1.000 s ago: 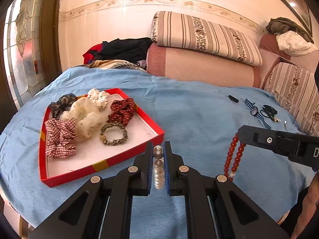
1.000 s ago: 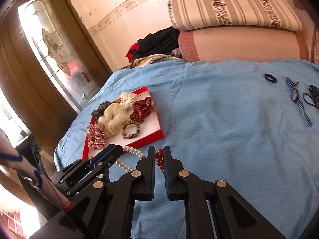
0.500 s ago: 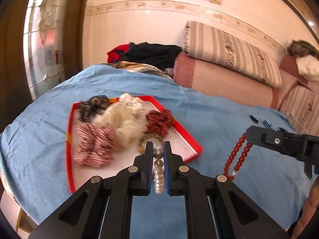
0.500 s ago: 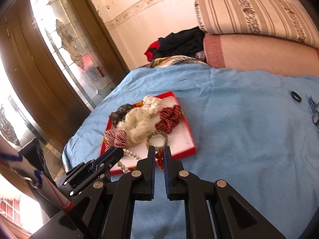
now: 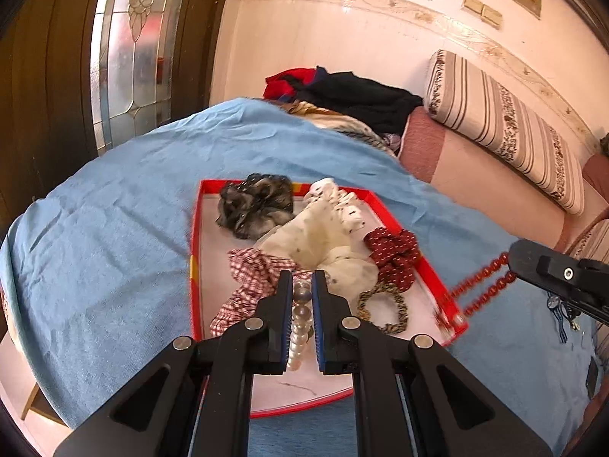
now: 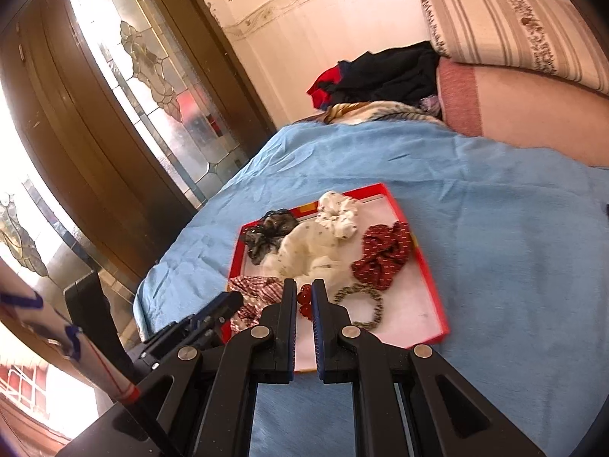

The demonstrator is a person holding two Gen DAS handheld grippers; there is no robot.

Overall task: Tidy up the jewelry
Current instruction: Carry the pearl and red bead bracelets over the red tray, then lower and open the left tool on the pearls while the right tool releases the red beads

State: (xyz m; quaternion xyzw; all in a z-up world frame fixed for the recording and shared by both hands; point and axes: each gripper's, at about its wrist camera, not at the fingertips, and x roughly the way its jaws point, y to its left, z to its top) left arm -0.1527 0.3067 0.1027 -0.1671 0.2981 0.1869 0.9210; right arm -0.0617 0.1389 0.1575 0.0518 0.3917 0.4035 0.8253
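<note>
My left gripper (image 5: pixel 302 285) is shut on a white pearl bracelet (image 5: pixel 300 327), which hangs over the near part of the red tray (image 5: pixel 195 236). My right gripper (image 6: pixel 303 293) is shut on a red bead bracelet (image 6: pixel 303 302); in the left wrist view that red bead bracelet (image 5: pixel 481 283) dangles from the right gripper's tip over the tray's right rim. The red tray (image 6: pixel 430 278) lies on the blue bedspread (image 6: pixel 514 247) and holds several scrunchies: a black one (image 5: pixel 255 205), a cream one (image 5: pixel 323 236), a dark red one (image 5: pixel 396 255), a checked one (image 5: pixel 251 278) and a leopard hair tie (image 5: pixel 384 306).
A pile of dark and red clothes (image 5: pixel 342 93) and striped cushions (image 5: pixel 506 129) lie at the far side of the bed. A wooden door with leaded glass (image 6: pixel 152 87) stands to the left. A watch and other small items (image 5: pixel 563 312) lie on the bedspread at the right edge.
Both grippers have travelled left across the bed, from over the bare bedspread to over the red tray, each keeping its bracelet. The tray now sits right under the fingertips.
</note>
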